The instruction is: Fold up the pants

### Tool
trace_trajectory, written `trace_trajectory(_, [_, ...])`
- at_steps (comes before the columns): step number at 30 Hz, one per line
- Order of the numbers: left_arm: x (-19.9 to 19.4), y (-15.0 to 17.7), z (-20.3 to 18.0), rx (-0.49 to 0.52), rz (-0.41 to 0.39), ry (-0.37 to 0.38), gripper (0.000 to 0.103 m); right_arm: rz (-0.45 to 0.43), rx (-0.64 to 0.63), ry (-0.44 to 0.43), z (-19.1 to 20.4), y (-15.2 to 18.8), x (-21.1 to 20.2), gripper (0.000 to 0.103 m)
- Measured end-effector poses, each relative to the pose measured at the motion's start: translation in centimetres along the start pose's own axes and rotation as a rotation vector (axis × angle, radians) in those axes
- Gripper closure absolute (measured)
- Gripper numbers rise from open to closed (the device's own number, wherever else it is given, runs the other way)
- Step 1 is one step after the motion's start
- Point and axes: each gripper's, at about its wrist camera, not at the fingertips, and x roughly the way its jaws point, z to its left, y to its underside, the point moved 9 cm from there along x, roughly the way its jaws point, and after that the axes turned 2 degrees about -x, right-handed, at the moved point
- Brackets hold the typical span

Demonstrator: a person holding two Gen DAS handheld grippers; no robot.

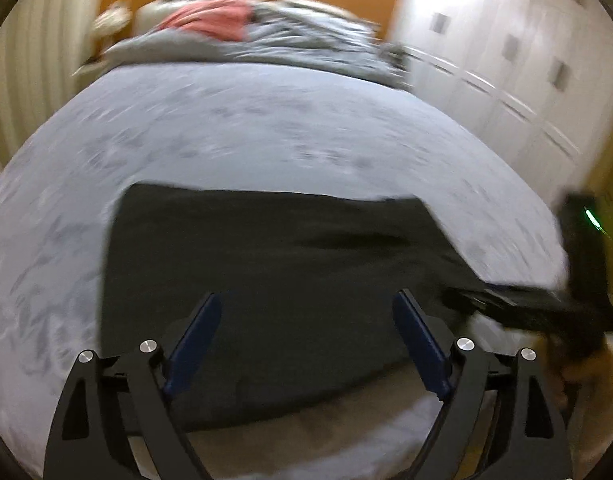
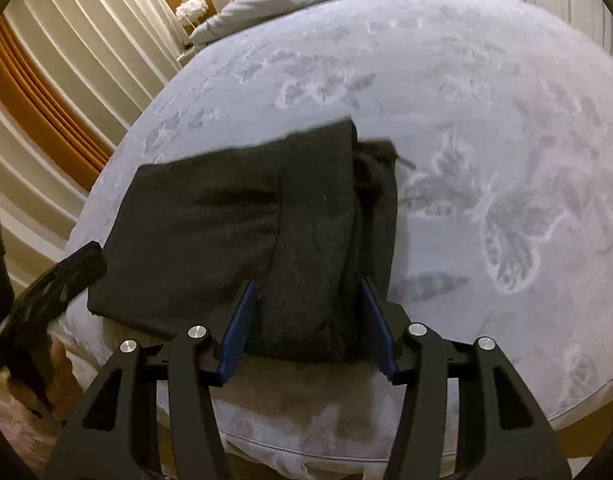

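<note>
Black pants [image 1: 266, 256] lie folded into a flat rectangle near the front edge of the bed; in the right wrist view [image 2: 234, 224] the ribbed waistband end lies on top at the right. My left gripper [image 1: 306, 300] is open, its blue pads wide apart just above the near part of the pants. My right gripper [image 2: 310, 284] is open with the waistband end between its fingers, not clamped. The right gripper also shows at the right edge of the left wrist view [image 1: 518, 304].
The bed has a grey-blue butterfly cover [image 2: 486, 128]. A grey duvet [image 1: 290, 40] and pink cloth [image 1: 214, 18] lie at the far end. White wardrobe doors [image 1: 506, 52] stand to the right, a striped curtain [image 2: 66, 80] to the left.
</note>
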Motion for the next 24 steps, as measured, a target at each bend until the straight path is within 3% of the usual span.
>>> trace_trajectory(3, [1.2,1.3,-3.8,0.116,0.041,0.052,0.017,-0.001,0.051,-0.083,0.0,-0.7,-0.7,0.081])
trace_trajectory(6, [2.8,2.5,-7.1,0.218,0.081,0.085,0.017,0.002,0.125,-0.185,-0.1,-1.6,-1.4,0.082])
trace_trajectory(9, [4.8,2.9,-9.4,0.295,0.080,0.054,0.017,0.014,0.124,-0.229,0.5,-2.3,-1.8,0.082])
trace_trajectory(12, [6.8,2.6,-10.3,0.301,0.083,0.028,0.021,0.012,0.106,-0.265,1.5,-2.8,-2.2,0.082])
trace_trajectory(13, [7.5,2.4,-10.4,0.285,0.085,0.026,0.026,0.013,0.099,-0.269,1.5,-2.9,-2.3,0.082])
trace_trajectory(15, [8.2,1.8,-10.0,0.251,0.082,0.019,0.051,0.029,0.079,-0.274,1.5,-2.7,-2.1,0.081])
trace_trajectory(16, [8.3,1.4,-9.8,0.228,0.087,0.040,0.054,0.019,0.088,-0.268,0.9,-2.7,-2.1,0.075])
trace_trajectory(17, [8.1,1.0,-9.6,0.197,0.088,0.074,0.065,0.004,0.111,-0.267,0.1,-2.8,-2.3,0.069])
trace_trajectory(19, [7.2,0.1,-8.6,0.111,0.096,0.152,0.075,-0.046,0.161,-0.275,-1.3,-3.3,-3.2,0.041])
trace_trajectory(21, [5.7,-1.1,-7.2,0.023,0.082,0.215,0.086,-0.094,0.154,-0.257,-2.1,-3.7,-4.4,0.035])
trace_trajectory(22, [4.8,-1.7,-6.2,-0.018,0.067,0.238,0.088,-0.106,0.141,-0.227,-2.4,-3.7,-4.6,0.034])
trace_trajectory(24, [2.0,-3.8,-3.6,-0.112,-0.028,0.270,0.089,-0.124,0.077,-0.004,-4.1,-3.3,-4.6,0.033])
